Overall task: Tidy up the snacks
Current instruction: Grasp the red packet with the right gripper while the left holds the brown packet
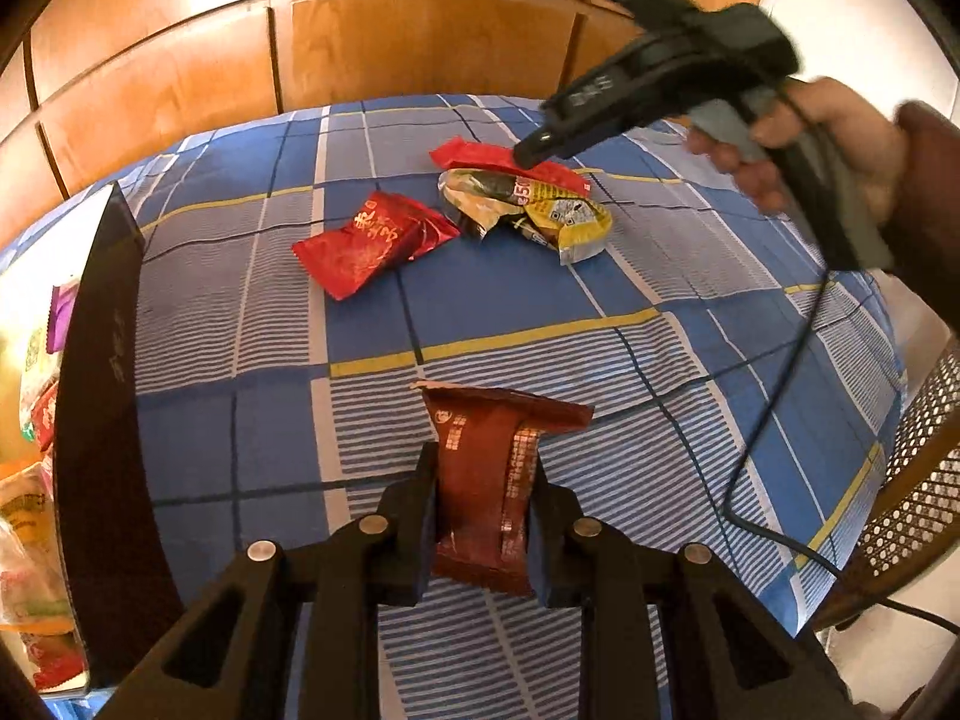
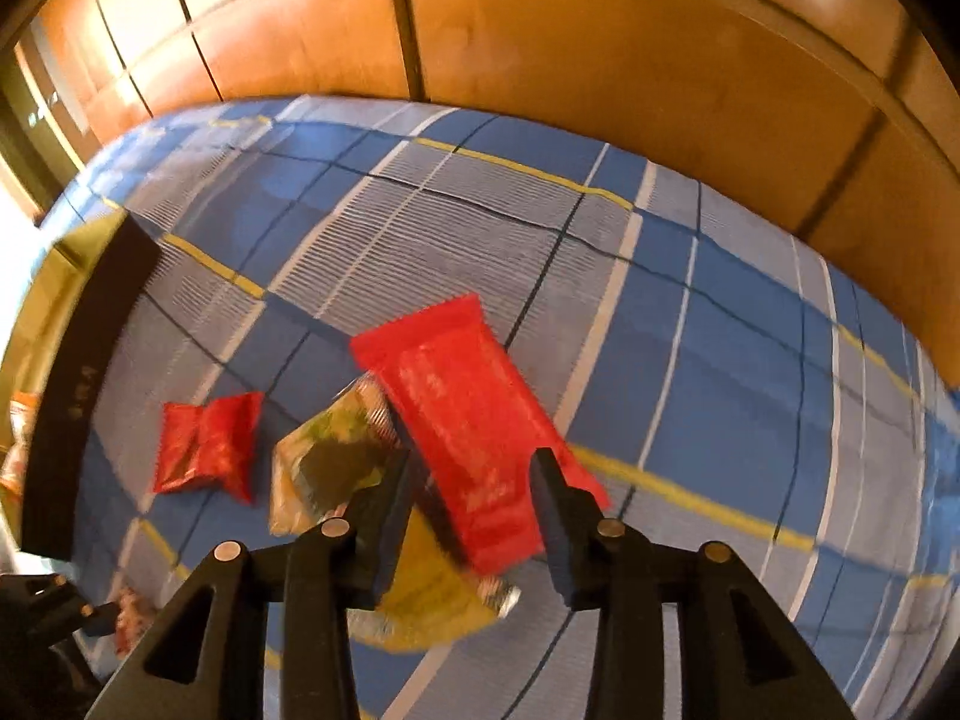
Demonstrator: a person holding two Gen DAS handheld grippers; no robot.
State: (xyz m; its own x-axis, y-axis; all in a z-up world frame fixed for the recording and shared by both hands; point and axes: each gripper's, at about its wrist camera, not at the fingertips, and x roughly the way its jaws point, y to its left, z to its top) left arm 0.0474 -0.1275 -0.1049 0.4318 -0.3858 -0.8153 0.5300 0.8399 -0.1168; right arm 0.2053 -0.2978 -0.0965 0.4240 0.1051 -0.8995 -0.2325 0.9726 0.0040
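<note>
My left gripper (image 1: 483, 468) is shut on a dark red-brown snack packet (image 1: 492, 480), held above the blue checked cloth (image 1: 240, 396). My right gripper (image 2: 474, 480) is open, its fingers either side of a bright red flat packet (image 2: 462, 420); the same gripper (image 1: 534, 150) shows in the left wrist view, down at that packet (image 1: 474, 155). Under the red packet lies a yellow-green packet (image 2: 336, 456), also in the left wrist view (image 1: 528, 210). A small red pouch (image 1: 372, 240) lies to its left, also in the right wrist view (image 2: 207, 444).
A black-walled box (image 1: 102, 408) at the left holds several snack packets (image 1: 36, 420); it shows in the right wrist view (image 2: 78, 396) too. Wooden wall panels (image 1: 420, 42) stand behind the table. A perforated chair back (image 1: 924, 480) and a black cable (image 1: 774, 402) are at the right.
</note>
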